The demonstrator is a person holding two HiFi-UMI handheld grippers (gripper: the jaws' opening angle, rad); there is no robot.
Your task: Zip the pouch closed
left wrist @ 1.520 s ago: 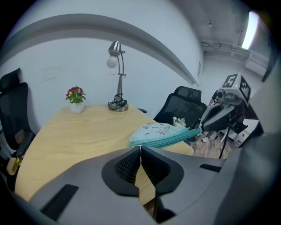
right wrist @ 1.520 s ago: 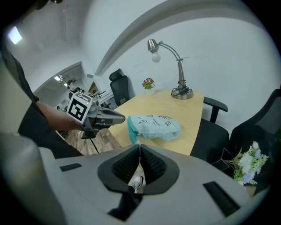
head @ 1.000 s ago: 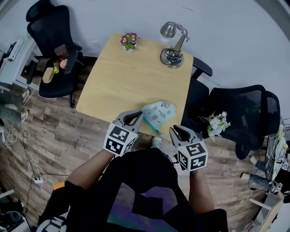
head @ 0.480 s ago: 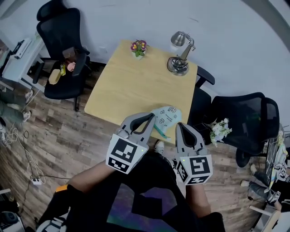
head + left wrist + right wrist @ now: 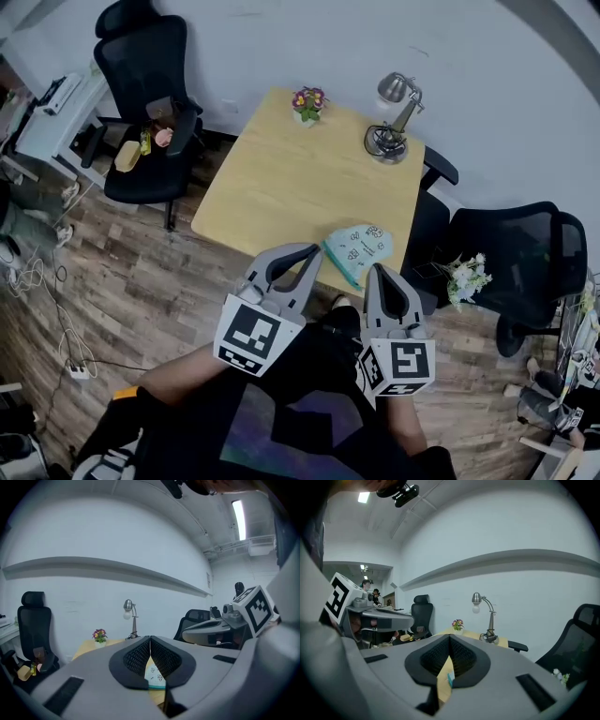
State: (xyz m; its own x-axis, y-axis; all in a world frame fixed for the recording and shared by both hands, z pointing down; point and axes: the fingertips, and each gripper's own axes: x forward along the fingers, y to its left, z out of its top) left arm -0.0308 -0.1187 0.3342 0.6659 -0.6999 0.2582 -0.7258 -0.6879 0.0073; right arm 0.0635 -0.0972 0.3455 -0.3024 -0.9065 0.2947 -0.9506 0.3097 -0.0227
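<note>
Pouch (image 5: 358, 248) lay on the table (image 5: 281, 187). The left claw (image 5: 314, 251) and right claw (image 5: 377, 269) were both closed, holding nothing.

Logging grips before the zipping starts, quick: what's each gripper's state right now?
Left gripper: shut, holding nothing.
Right gripper: shut, holding nothing.
</note>
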